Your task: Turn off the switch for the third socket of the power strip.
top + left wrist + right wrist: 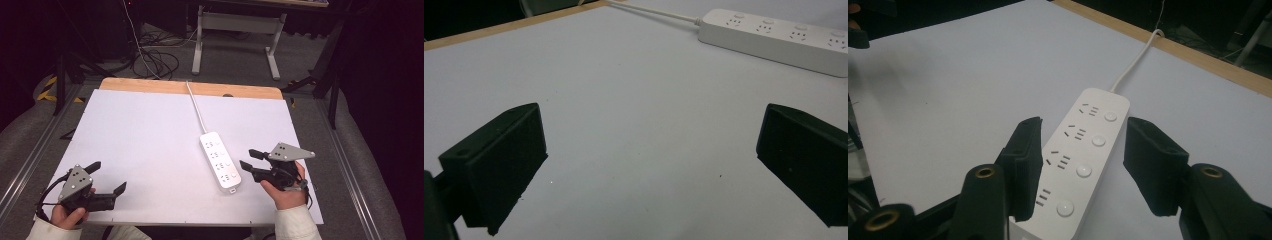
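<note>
Covering wooden table (150, 85): white board (145, 145).

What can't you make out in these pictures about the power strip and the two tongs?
- Power strip: its cord drops behind the table's far edge in the high view, so the plug is hidden.
- Right tongs: in the right gripper view the jaws straddle the strip; contact is unclear, and the strip's near end is cut off by the bottom edge.
- Left tongs: open over bare table; the strip's right end is cut off in the left gripper view.
</note>
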